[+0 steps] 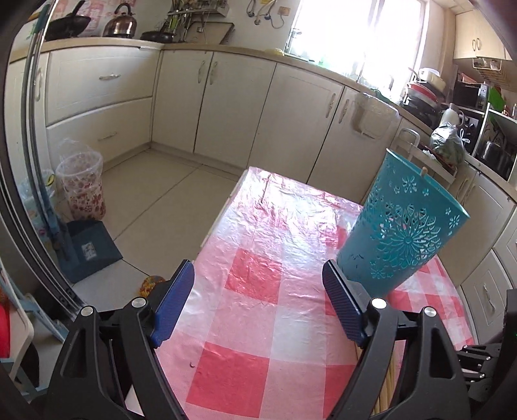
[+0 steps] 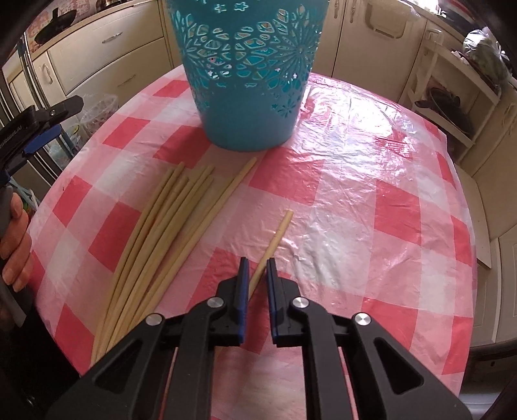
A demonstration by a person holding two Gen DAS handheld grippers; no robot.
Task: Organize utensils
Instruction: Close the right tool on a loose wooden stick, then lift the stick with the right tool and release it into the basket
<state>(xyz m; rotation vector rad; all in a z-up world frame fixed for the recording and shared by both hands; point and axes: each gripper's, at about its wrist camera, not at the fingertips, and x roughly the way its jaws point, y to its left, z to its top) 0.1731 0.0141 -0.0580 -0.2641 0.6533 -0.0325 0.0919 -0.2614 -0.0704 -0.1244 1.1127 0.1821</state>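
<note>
Table (image 2: 371,181) with pink-and-white checked plastic cover fills both views. Teal cut-out holder (image 2: 248,74) stands upright toward its far side; one stick tip pokes above its rim in the left view. Bundle of pale chopsticks (image 2: 161,232) lies flat in front of the holder, near but not touching. Left gripper (image 1: 258,300): jaws wide apart, nothing between, over the cloth. Right gripper (image 2: 257,274): jaws nearly together, pinching a single chopstick (image 2: 274,239) lying apart, right of the bundle.

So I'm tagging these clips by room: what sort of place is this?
Most likely a home kitchen: a kettle and wok sit on the counter above cream cabinets, with chopsticks on the checked tablecloth.
</note>
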